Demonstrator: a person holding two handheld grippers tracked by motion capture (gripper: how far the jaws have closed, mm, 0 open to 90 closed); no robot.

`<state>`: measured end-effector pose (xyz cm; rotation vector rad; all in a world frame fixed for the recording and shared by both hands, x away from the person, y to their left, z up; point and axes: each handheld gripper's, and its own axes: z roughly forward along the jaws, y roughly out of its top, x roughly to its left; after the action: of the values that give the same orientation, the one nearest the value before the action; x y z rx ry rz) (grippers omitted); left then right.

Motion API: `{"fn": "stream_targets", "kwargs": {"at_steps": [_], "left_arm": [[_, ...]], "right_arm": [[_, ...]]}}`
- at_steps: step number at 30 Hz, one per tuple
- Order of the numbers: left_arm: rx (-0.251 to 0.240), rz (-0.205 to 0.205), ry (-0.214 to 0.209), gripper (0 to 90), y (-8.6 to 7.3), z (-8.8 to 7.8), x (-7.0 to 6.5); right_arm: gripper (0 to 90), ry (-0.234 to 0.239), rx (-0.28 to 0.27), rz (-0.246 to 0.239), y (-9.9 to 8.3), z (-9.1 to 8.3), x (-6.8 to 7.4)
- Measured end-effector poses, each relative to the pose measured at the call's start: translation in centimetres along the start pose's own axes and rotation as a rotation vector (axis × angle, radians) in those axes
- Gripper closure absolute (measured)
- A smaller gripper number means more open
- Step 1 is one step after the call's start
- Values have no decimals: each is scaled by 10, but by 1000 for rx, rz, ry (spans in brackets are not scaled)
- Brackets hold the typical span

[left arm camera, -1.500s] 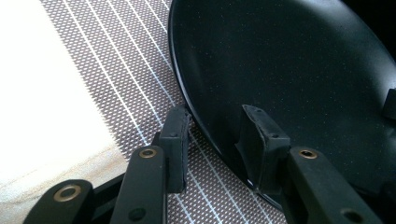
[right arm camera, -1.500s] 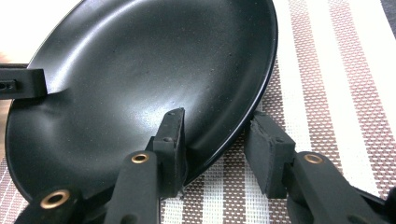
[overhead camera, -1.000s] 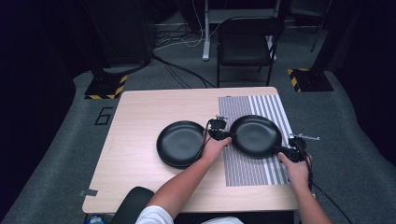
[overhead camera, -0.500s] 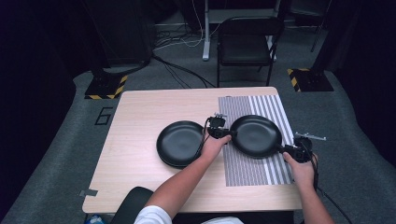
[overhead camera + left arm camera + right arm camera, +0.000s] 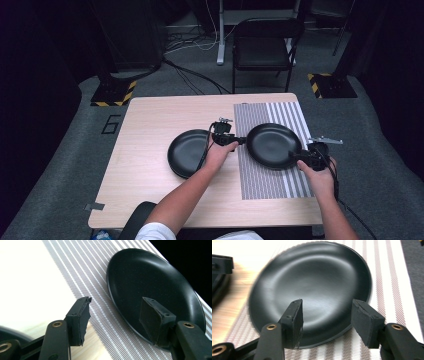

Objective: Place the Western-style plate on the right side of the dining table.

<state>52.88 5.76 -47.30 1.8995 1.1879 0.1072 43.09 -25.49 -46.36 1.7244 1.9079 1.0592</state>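
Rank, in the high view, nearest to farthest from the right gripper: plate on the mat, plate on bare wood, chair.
From the right gripper:
1. Plate on the striped mat, right beside it.
2. Plate on bare wood, farther left.
3. Chair, beyond the table's far edge.

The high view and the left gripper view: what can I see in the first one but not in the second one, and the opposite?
The high view alone shows the second black plate on bare wood, the person's forearms, the right gripper, and the chair beyond the table. The left gripper view alone shows the left gripper close up, jaws open and holding nothing. Both show the black plate lying on the striped mat.
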Motion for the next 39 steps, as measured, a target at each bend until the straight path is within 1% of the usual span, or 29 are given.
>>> {"fn": "stream_targets", "kwargs": {"at_steps": [1,2,3,5,6,7,8,10,12,13,15,16,17,21,22,23,24,25,26,28,29,30,32,33,34,35,36,38,39], "left_arm": [[-12,4,7,409,1,-7,2],[-12,4,7,409,1,-7,2],[-21,1,10,408,2,-13,3],[-31,5,9,409,2,-20,3],[-31,5,9,409,2,-20,3],[-42,14,13,412,1,-26,3],[-42,14,13,411,1,-26,3],[-48,24,21,412,1,-32,5],[-55,21,26,412,1,-38,7],[-59,21,31,412,1,-42,9],[-60,23,32,413,1,-44,10],[-58,27,33,413,1,-47,11],[-59,28,36,417,1,-49,12],[-67,33,52,417,-3,-63,21],[-67,33,52,417,-3,-63,21],[-74,26,56,417,-5,-66,22],[-79,24,61,417,-6,-69,24],[-83,24,70,417,-9,-75,28],[-83,24,70,417,-9,-75,28],[-90,30,80,417,-11,-81,32],[-93,25,85,417,-13,-84,34],[-105,22,92,417,-15,-90,38],[-115,18,107,416,-18,-97,42],[-115,18,107,416,-18,-97,42],[-115,22,117,416,-20,-100,45],[-117,31,140,417,-23,-107,50],[-120,33,147,417,-24,-111,53],[-132,31,163,416,-28,-119,59],[-132,31,163,417,-28,-119,59]], "right_arm": [[423,14,-3,0,2,-1,3],[423,14,-3,0,2,-1,3],[421,40,8,3,6,0,7],[421,29,10,-22,9,-1,10],[421,29,10,-22,9,-1,10],[419,45,0,-21,11,-4,13],[419,45,0,-21,11,-4,13],[417,68,1,-32,12,-6,16],[412,102,3,-45,10,-8,21],[412,121,9,-62,9,-9,27],[406,148,13,-70,8,-8,32],[406,148,13,-70,8,-8,32],[404,159,15,-80,8,-8,36],[403,183,25,-89,8,-5,42],[403,183,25,-89,8,-5,42],[403,191,28,-95,7,-4,46],[403,191,28,-95,7,-4,46],[403,204,28,-107,6,-5,52],[403,204,28,-107,6,-5,52],[404,223,27,-130,4,-6,56],[405,249,30,-129,3,-8,61],[407,258,29,-133,3,-8,63],[411,273,25,-151,2,-10,68],[412,284,27,-158,1,-10,70],[412,284,27,-158,1,-10,70],[414,302,30,-171,-1,-10,75],[415,308,27,-193,-3,-9,78],[418,323,29,-218,-6,-7,84],[419,331,27,-231,-8,-6,86]]}}
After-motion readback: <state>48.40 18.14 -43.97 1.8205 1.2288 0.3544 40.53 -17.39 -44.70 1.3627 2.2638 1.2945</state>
